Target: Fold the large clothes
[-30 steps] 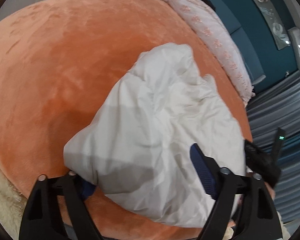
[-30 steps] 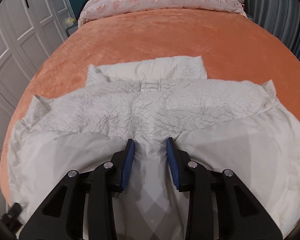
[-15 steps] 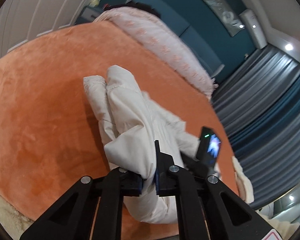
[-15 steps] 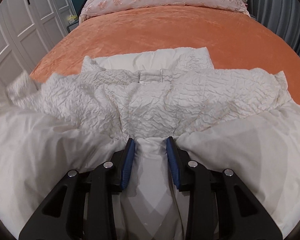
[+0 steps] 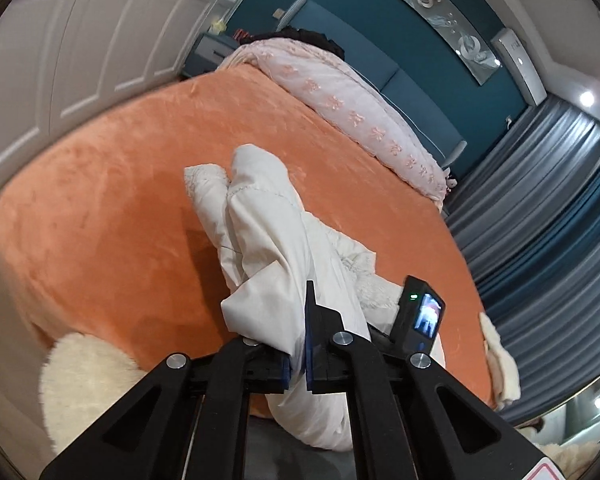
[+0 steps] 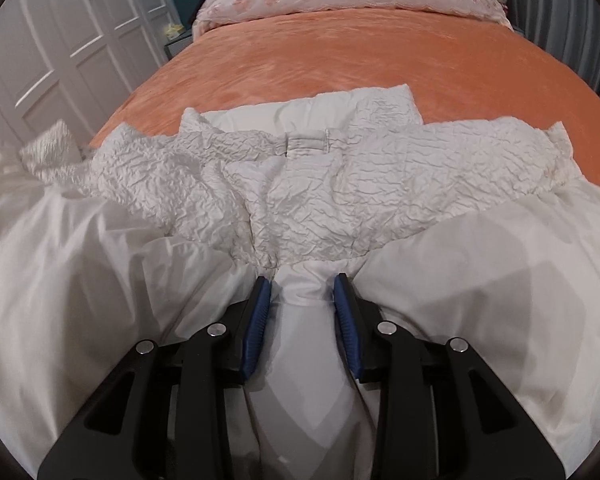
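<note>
Left claw (image 5: 298,354) is pinching a bunched fold of the white coat (image 6: 308,184) above the bed's (image 6: 340,56) near edge; right claw (image 6: 303,312) is clamping its hem.

Cream jacket (image 6: 308,184), orange bedspread (image 6: 360,56)

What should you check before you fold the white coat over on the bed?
1. Left gripper shut on the coat: ok.
2. Right gripper holding a bunch of coat: ok; the fabric is bunched between its fingers, which stand apart.
3. Coat's left side lifted off the bed: ok.
4. Collar end lying flat: ok.
5. Bare bed beyond the coat: ok.
6. Coat's hem: cannot tell, hidden.
</note>
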